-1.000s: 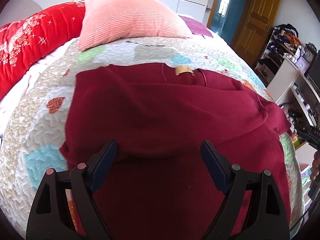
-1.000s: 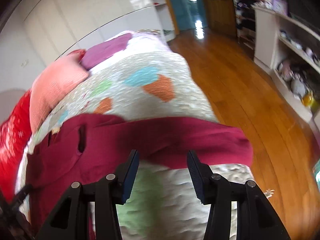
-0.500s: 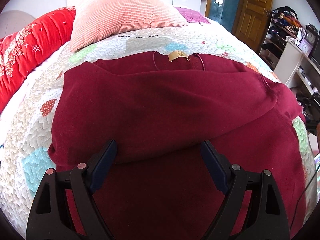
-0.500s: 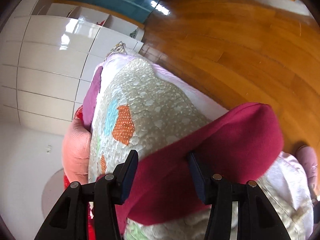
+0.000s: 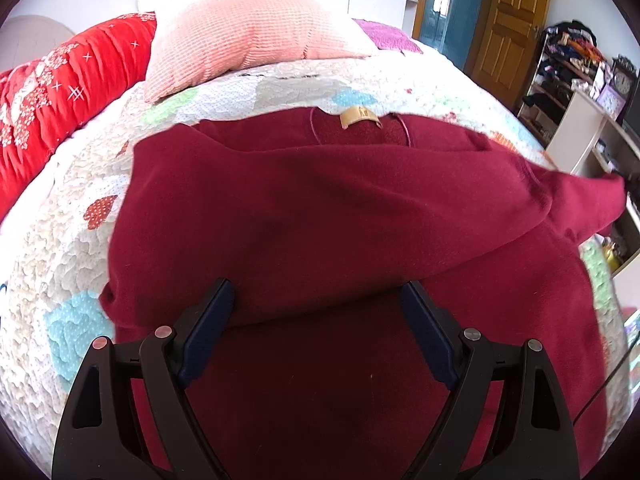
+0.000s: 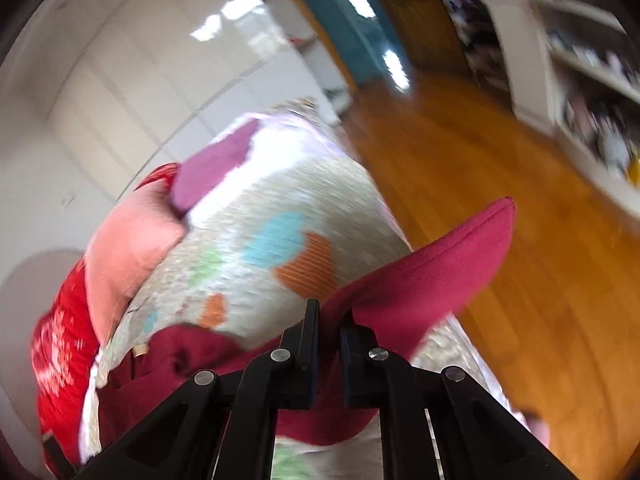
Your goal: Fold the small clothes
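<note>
A dark red sweater [image 5: 304, 208] lies spread on the quilted bed, with its tan neck label [image 5: 359, 115] at the far side and its left sleeve folded across the body. My left gripper [image 5: 316, 328] is open and empty just above the sweater's lower part. My right gripper [image 6: 329, 320] is shut on the sweater's right sleeve [image 6: 432, 276] and holds it lifted off the bed. The raised sleeve end also shows in the left wrist view [image 5: 588, 204] at the right edge.
The patchwork quilt [image 5: 60, 264] covers the bed. A pink pillow [image 5: 256, 36] and a red blanket [image 5: 44, 92] lie at the head. Wooden floor [image 6: 540, 280] and white shelves [image 6: 580, 48] lie to the right of the bed.
My right gripper has closed on the right sleeve and lifted it. My left gripper has drifted slightly over the sweater and stays open.
</note>
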`<state>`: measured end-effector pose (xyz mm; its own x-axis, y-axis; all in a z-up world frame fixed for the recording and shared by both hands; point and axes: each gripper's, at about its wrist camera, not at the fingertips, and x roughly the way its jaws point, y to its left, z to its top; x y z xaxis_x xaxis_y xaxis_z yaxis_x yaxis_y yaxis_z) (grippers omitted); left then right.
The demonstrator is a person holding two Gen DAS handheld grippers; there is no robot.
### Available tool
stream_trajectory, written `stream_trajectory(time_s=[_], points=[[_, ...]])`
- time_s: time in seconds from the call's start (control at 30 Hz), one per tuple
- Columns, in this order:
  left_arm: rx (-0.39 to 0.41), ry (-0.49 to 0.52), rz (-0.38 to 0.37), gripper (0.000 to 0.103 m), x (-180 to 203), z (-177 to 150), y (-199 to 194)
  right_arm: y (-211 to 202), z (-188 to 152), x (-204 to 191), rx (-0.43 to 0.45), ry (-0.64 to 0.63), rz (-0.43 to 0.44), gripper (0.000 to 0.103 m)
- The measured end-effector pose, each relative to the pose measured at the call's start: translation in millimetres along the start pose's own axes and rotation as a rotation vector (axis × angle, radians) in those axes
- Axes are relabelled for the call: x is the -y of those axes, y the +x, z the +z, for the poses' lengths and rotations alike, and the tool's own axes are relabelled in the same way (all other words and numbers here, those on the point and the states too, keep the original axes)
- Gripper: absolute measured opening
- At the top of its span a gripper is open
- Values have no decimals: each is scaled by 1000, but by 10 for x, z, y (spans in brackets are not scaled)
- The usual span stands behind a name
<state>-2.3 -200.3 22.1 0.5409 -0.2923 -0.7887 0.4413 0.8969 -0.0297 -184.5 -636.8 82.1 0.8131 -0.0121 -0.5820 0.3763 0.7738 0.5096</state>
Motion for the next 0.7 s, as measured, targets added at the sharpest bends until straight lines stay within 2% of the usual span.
stream_trajectory(time_s=[0.1,0.17,0.23,0.3,0.33,0.4,0.5,0.7], points=[[31,-37,-8,86,-88,21,-138,-124,32,-750,29,-193,109,8],[59,-70,-11,86,-186,43,-251,-128,-107,-1317,9,-343,207,8],[84,-107,-19,86,-293,64,-343,-32,-364,-1825,-56,-470,332,8],[101,-152,-34,86,-415,87,-407,202,-698,-2171,-165,-525,425,9],[106,-171,-43,86,-468,89,-426,368,-881,-2285,-231,-535,435,23],[99,-198,-59,86,-555,99,-424,608,-1141,-2325,-324,-528,420,54],[87,-203,-69,86,-617,96,-412,743,-1300,-2148,-389,-463,428,54],[77,-188,-65,86,-593,126,-324,493,-1174,-1725,-337,-371,400,54]])
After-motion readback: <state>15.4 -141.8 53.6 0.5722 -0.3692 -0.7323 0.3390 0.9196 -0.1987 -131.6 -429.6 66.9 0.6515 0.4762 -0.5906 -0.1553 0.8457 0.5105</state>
